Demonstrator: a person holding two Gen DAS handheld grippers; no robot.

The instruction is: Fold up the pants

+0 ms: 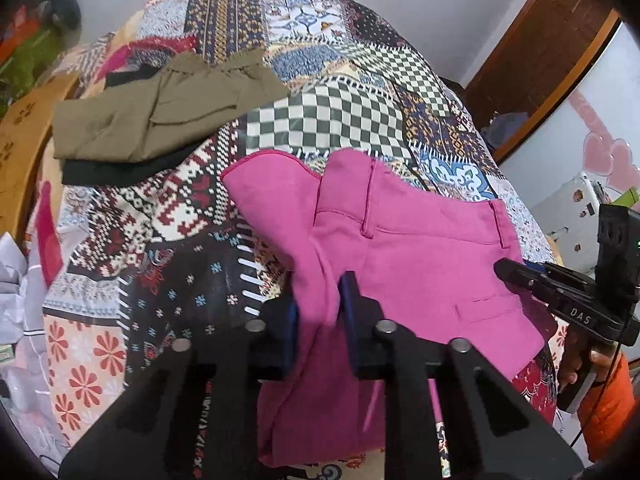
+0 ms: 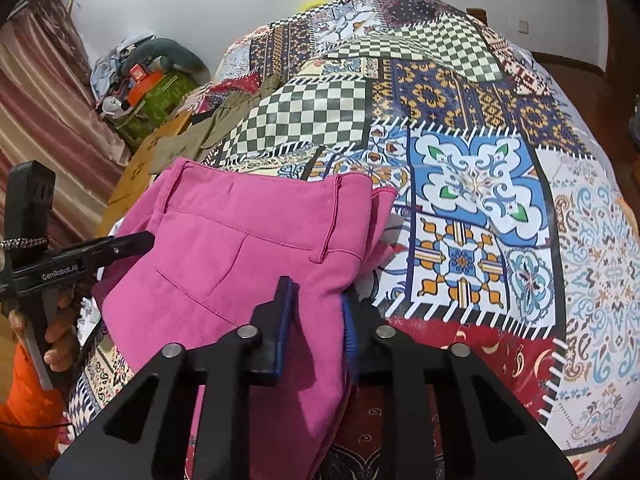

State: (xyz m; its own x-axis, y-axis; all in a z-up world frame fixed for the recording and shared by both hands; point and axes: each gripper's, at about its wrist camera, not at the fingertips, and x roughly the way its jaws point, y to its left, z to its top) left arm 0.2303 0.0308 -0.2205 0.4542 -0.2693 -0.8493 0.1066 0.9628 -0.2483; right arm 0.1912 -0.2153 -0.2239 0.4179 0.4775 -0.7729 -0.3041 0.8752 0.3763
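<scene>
Pink pants [image 1: 420,256] lie partly folded on a patchwork-covered table [image 1: 320,112], waistband toward the far side. My left gripper [image 1: 320,312] is shut on a bunched fold of the pink fabric at its left side. My right gripper [image 2: 316,320] is shut on the pink pants [image 2: 248,248] near their right edge. Each gripper shows in the other's view: the right one [image 1: 520,276] at the pants' right edge, the left one [image 2: 120,244] at their left edge.
A folded olive garment [image 1: 160,116] lies on a black one [image 1: 120,170] at the far left of the table. White cloth [image 1: 16,280] is piled off the left edge. Cluttered boxes [image 2: 152,92] and a curtain [image 2: 44,100] stand beyond the table.
</scene>
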